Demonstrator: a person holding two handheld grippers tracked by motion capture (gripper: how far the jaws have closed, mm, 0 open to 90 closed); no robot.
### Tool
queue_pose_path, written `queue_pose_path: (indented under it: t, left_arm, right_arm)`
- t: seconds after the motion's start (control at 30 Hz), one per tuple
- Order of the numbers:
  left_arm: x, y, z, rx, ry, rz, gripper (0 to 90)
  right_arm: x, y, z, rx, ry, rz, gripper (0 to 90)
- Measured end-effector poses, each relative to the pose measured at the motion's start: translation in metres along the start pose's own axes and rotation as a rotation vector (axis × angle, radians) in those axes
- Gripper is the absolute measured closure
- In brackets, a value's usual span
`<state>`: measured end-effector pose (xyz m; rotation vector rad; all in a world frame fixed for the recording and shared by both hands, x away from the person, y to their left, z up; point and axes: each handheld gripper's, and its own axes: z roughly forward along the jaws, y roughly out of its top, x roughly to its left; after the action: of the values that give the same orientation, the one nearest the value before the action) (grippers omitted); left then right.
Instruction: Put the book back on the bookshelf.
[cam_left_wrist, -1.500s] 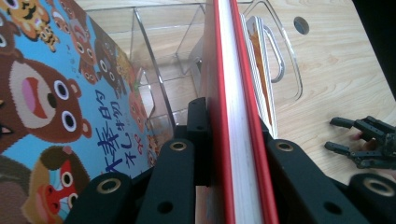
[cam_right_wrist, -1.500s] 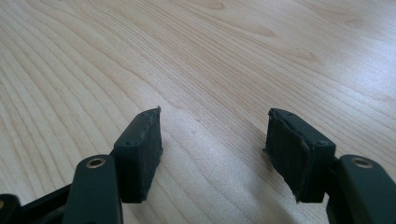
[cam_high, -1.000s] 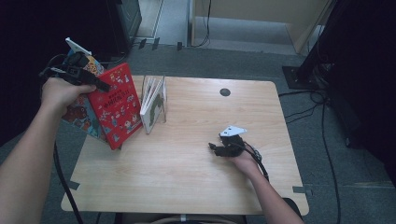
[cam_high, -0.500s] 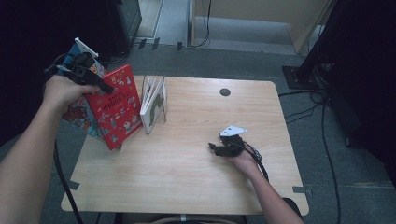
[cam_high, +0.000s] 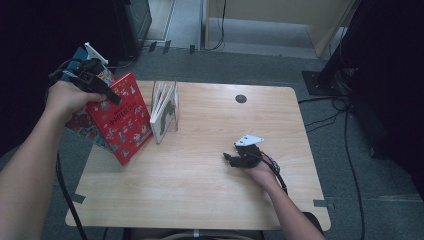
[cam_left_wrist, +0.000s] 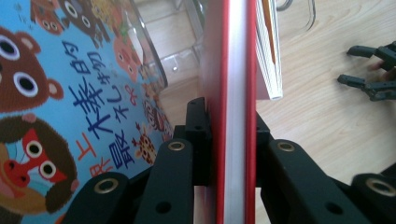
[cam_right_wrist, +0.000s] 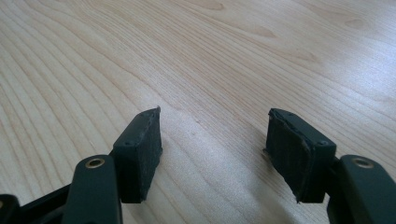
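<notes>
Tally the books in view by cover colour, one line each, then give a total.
Red book, clamped in the left claw: 1
Blue book behind it: 1
White-covered book standing in the clear holder: 1
Total: 3

Glossy red book (cam_left_wrist: 232, 116), clear plastic stand (cam_left_wrist: 154, 60), matt pale wood table (cam_right_wrist: 233, 56).

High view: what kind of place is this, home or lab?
Likely a lab or office recording setup: a bare wooden table on grey carpet, cables trailing across the floor, dark equipment stands around it.
</notes>
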<state>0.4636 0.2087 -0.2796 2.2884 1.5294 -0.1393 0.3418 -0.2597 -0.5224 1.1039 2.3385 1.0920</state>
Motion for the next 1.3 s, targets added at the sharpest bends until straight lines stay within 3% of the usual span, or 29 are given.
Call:
queue_pose_path:
  t: [0.2, 0.4, 0.53, 1.13, 1.3]
  left_arm:
    - [0.004, 0.001, -0.008, -0.020, -0.018, -0.048, 79.4]
    - [0.006, 0.003, -0.016, -0.049, -0.015, -0.063, 79.3]
    - [0.011, 0.008, -0.021, -0.107, -0.016, -0.111, 79.3]
    - [0.015, 0.042, -0.003, -0.125, 0.004, -0.147, 79.5]
    - [0.019, 0.045, -0.002, -0.141, 0.006, -0.165, 79.5]
  right_arm:
    - [0.000, 0.000, 0.000, 0.000, 0.000, 0.000, 35.8]
    - [0.000, 0.000, 0.000, 0.000, 0.000, 0.001, 35.8]
    - [0.000, 0.000, 0.000, 0.000, 0.000, 0.001, 35.8]
    - [0.001, 0.002, 0.002, 0.002, -0.003, 0.005, 35.2]
    - [0.002, 0.001, 0.001, 0.006, 0.002, 0.002, 33.9]
